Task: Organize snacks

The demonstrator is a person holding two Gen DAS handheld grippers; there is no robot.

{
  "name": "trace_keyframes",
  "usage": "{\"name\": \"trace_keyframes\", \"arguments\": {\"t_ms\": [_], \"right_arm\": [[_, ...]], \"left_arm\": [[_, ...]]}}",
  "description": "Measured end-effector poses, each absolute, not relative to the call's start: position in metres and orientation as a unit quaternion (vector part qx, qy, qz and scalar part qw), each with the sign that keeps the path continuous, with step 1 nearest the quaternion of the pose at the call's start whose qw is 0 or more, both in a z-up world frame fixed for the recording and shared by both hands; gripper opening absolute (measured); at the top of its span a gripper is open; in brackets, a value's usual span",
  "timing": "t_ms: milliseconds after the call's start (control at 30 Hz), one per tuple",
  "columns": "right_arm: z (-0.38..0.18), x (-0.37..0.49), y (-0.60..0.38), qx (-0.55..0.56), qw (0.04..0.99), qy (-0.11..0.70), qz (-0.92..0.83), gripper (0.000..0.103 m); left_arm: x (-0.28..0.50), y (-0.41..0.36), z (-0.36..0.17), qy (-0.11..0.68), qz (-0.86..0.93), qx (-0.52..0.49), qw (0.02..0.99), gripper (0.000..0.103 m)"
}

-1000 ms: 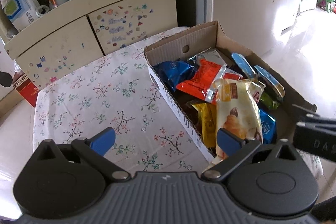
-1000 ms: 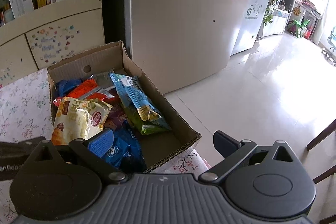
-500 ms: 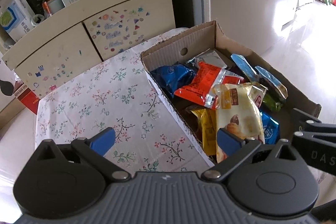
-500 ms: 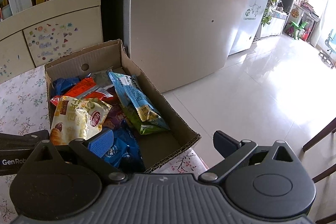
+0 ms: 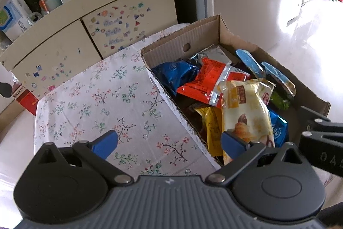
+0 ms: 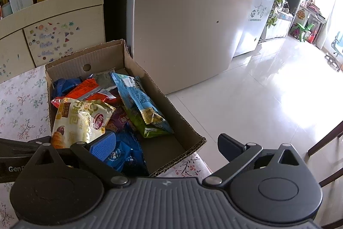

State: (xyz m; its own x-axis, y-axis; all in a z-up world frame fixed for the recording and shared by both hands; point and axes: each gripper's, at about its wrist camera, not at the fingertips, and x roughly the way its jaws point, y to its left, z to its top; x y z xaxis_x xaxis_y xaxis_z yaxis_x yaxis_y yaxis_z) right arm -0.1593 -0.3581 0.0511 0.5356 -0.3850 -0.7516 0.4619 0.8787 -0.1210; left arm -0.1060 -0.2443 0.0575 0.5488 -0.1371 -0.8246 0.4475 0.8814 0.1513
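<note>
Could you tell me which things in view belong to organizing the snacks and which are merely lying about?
Part of the job:
cardboard box
cream bread packet
red packet
light blue packet
dark blue packet
left gripper, open
right gripper, open

Just lying about:
floral tablecloth
sticker-covered cabinet
fridge
red carton

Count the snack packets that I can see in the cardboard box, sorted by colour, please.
Blue packets: 3
Red packet: 1
Silver packet: 1
Cream packet: 1
Yellow packet: 1
Green packet: 1
Purple packet: 1
Total: 9 visible; others may lie hidden underneath.
</note>
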Motion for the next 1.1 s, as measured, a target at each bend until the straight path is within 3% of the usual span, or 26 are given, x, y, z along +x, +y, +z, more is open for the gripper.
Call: {"name": "trace_keyframes", "arguments": {"t_ms": [1100], "right_arm": [[0.048,-0.145,-0.304,0.000,0.886,0.428,-0.177,0.103]], "left_arm": [[-0.101,-0.186,0.056,0.457,-0.140,0.185,0.859,0.101]]}}
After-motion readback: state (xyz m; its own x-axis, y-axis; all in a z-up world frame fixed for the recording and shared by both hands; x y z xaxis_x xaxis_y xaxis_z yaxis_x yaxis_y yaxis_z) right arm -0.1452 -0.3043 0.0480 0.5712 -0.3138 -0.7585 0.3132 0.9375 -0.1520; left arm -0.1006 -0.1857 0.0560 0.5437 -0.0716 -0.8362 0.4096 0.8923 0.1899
